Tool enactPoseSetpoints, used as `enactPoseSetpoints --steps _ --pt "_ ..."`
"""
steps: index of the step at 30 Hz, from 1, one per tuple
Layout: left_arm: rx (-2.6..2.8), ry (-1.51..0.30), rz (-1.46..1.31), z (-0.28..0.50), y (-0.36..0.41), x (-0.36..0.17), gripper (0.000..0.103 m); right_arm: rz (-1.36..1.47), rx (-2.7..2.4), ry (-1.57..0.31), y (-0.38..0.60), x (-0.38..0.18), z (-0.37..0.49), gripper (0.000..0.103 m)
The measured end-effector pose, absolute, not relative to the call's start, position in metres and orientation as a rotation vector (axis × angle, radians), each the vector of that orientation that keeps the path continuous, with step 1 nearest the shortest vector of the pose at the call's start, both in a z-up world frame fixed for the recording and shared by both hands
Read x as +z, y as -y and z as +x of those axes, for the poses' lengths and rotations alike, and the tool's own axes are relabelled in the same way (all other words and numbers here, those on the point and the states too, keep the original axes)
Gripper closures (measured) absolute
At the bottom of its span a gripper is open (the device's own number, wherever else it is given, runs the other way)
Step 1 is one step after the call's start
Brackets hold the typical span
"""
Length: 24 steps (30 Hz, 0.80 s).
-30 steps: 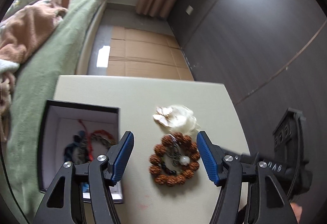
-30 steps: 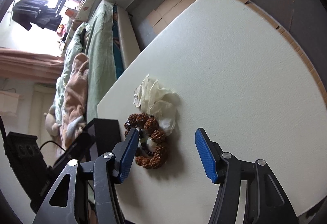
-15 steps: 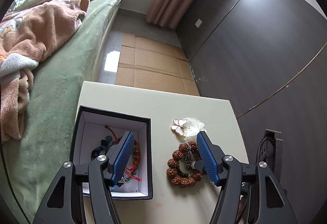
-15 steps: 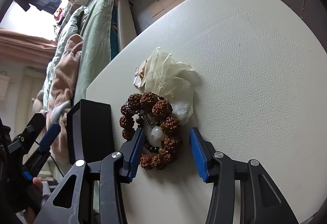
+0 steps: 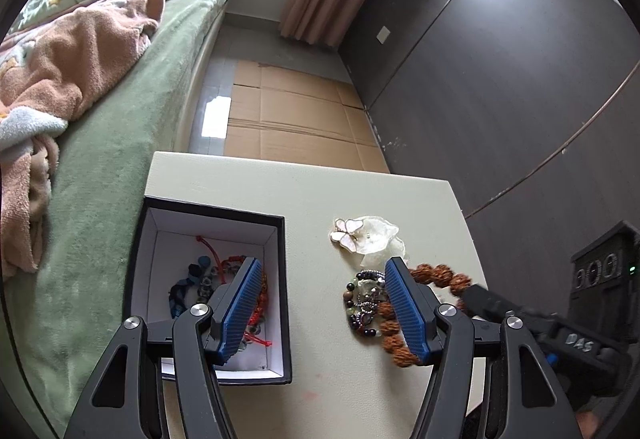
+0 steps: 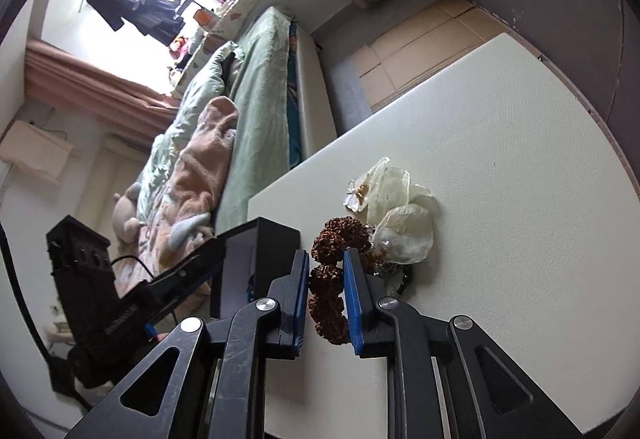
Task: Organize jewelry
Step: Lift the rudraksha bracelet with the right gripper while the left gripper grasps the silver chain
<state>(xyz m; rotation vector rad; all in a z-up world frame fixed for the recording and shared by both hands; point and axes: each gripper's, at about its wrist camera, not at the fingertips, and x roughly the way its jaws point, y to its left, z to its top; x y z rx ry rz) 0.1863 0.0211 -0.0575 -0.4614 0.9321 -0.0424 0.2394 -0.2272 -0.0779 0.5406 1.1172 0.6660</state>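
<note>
Right tool is clamped on the brown seed-bead bracelet at lower centre of the frame; left tool is held wide open, empty, above the counter.

A cream table stands beside a green bed. On it lie a black box at the left, and to its right a white butterfly clip, a dark bead bracelet and a brown bracelet, close together.
</note>
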Motion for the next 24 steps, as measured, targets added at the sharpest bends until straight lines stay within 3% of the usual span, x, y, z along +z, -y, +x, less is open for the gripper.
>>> enactPoseSetpoints --steps 24 --pt "-0.176 -1.035 -0.238 0.212 0.07 -0.098 0.038 0.724 0.939 -0.884 0.271 -0.021 0.225 0.084"
